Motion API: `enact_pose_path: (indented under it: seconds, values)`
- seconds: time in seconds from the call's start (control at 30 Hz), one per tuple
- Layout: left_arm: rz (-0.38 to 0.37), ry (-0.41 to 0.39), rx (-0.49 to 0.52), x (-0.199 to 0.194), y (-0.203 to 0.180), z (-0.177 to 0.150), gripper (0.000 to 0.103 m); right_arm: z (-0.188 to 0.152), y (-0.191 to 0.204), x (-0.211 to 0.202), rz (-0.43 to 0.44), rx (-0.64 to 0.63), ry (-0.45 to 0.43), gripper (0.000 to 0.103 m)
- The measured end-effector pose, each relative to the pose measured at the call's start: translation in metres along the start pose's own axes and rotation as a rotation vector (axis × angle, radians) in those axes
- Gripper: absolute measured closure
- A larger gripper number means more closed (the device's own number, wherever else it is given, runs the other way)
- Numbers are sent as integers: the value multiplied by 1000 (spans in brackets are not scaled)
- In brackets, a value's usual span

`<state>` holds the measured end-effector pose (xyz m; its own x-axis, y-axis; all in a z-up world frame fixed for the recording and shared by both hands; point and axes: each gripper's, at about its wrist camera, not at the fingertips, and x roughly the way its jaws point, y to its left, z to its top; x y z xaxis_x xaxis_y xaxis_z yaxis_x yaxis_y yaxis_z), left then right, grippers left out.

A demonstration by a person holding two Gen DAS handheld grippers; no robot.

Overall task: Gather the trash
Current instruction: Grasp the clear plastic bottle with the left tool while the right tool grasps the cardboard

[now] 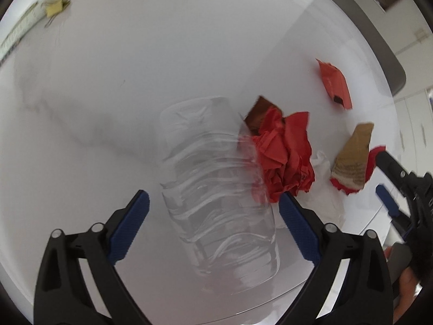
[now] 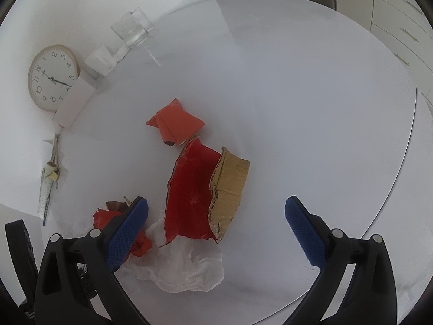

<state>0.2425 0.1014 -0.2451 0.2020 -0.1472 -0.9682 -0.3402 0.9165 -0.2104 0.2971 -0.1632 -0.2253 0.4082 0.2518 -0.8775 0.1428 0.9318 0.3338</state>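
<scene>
My left gripper (image 1: 213, 203) is open around a clear ribbed plastic bottle (image 1: 216, 189) on the white round table (image 1: 135, 67); its fingers do not touch it. Right of the bottle lies a crumpled red paper (image 1: 286, 157), also in the right wrist view (image 2: 102, 219). My right gripper (image 2: 216, 214) is open and empty above a red and brown cardboard piece (image 2: 197, 189) and a crumpled white tissue (image 2: 186, 268). The cardboard (image 1: 351, 157) and an orange folded wrapper (image 1: 335, 84) show in the left view; the wrapper (image 2: 176, 122) lies beyond the cardboard. The right gripper (image 1: 389, 178) shows at the left view's right edge.
A wall clock (image 2: 51, 78), white boxes (image 2: 75, 100) and a glass container (image 2: 132, 29) stand along the table's far left. Papers and a yellow note (image 1: 54, 10) lie at the far edge. A grey chair (image 1: 379, 40) stands beyond the table.
</scene>
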Motion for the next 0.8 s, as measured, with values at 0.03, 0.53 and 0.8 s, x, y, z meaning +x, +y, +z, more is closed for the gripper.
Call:
enact_pose_path:
  seconds: [0.03, 0.53, 0.8]
  values:
    - [-6, 3, -8, 0, 2, 1, 25, 0, 0, 0, -1, 3, 0, 3]
    - [28, -107, 111, -37, 7, -22, 37, 3, 4, 15, 6, 86, 23, 3]
    - [45, -154, 186, -53, -3, -23, 37, 7, 26, 40, -78, 6, 54, 21]
